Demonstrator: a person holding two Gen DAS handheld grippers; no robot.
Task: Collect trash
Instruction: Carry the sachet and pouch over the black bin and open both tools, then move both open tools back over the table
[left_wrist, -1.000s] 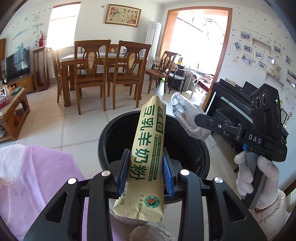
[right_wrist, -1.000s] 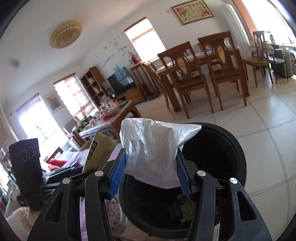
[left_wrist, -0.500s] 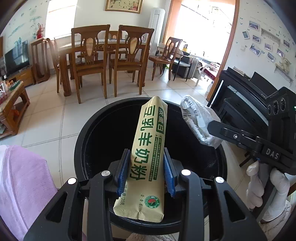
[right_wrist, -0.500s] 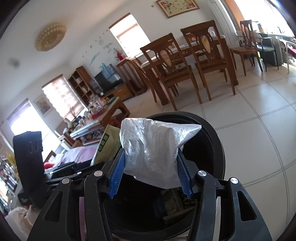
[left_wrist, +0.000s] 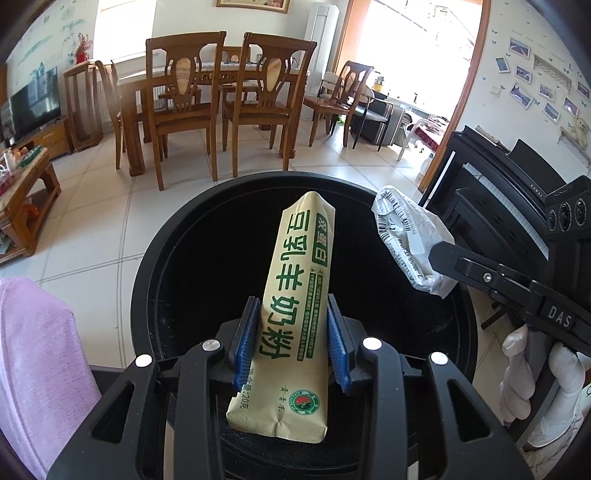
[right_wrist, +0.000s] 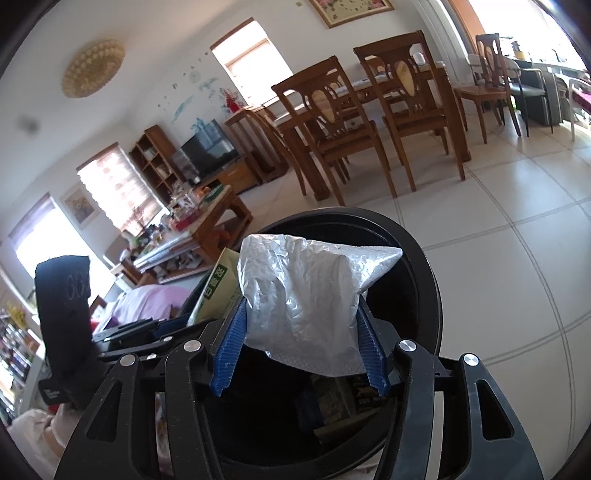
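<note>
The round black plastic bin (left_wrist: 147, 280) stands on the tiled floor (left_wrist: 96, 221), directly below both tools. The long beige paper sachet with green lettering (left_wrist: 295, 295) sits between the pads of the left gripper (left_wrist: 291, 339), above the bin's opening. To its right, the crumpled silver foil wrapper (left_wrist: 410, 240) is pinched in the right gripper (right_wrist: 299, 350), over the bin's right rim. Flat packets of rubbish (right_wrist: 340, 402) lie inside the bin. Behind the bin stand the wooden dining chairs (left_wrist: 181, 110) at their table. A low wooden coffee table (left_wrist: 26, 199) lies far left, and the black upright piano (left_wrist: 495, 184) stands right.
</note>
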